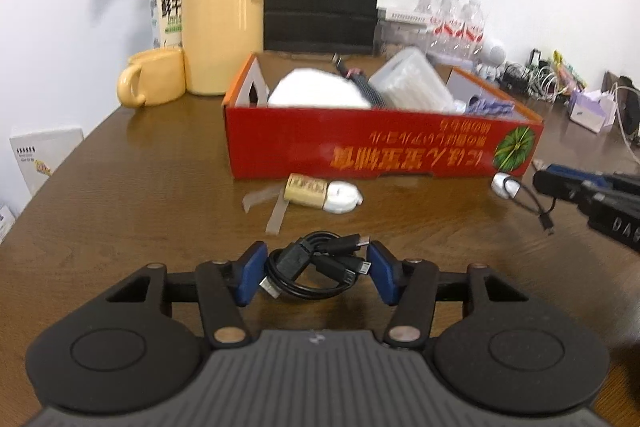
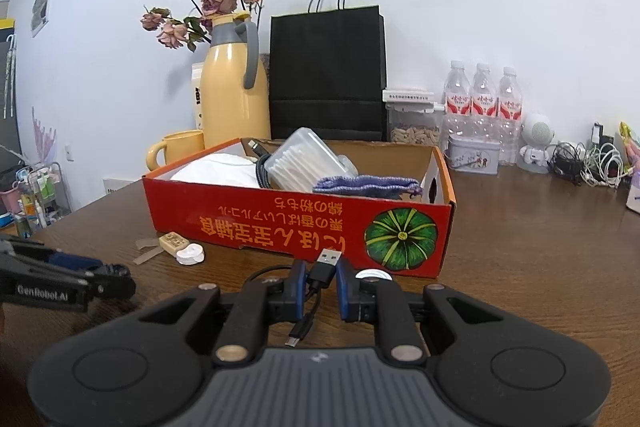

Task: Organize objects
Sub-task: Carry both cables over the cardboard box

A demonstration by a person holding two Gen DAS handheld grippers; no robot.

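Two cables are being gathered for the red box (image 1: 360,151), and this looks like the pick-up step for both. The left gripper (image 1: 316,273) sits low over the surface (image 1: 120,187) with a coiled black cable bundle (image 1: 316,267) lying between its jaws. The blue pads (image 1: 252,277) are right at the edges of the coil, one on each side, but I cannot tell whether they are pressing it yet; the bundle seems to rest on the wood.

The right gripper (image 2: 320,287) has its jaws closed on a second black cable (image 2: 326,265), pinched just behind the USB plug, which sticks up ahead of the jaws while the thin lead and small plug hang down behind them. This one looks ready to go.

The box stands just ahead of both grippers, open-topped, already holding a white cloth (image 2: 224,171), a clear tub of cotton swabs (image 2: 304,159) and a purple pouch (image 2: 368,185). Between the left jaws and the box lie a small gold-and-white item (image 1: 320,193) and a strip of tape (image 1: 276,215), not yet dealt with.

My guess is that the left jaws need to firm up on the coil so no loop slips out, then lift clear of the box wall. The right cable wants carrying over the near wall and dropping into the free space near the pouch, with care that the trailing lead does not snag on the rim.
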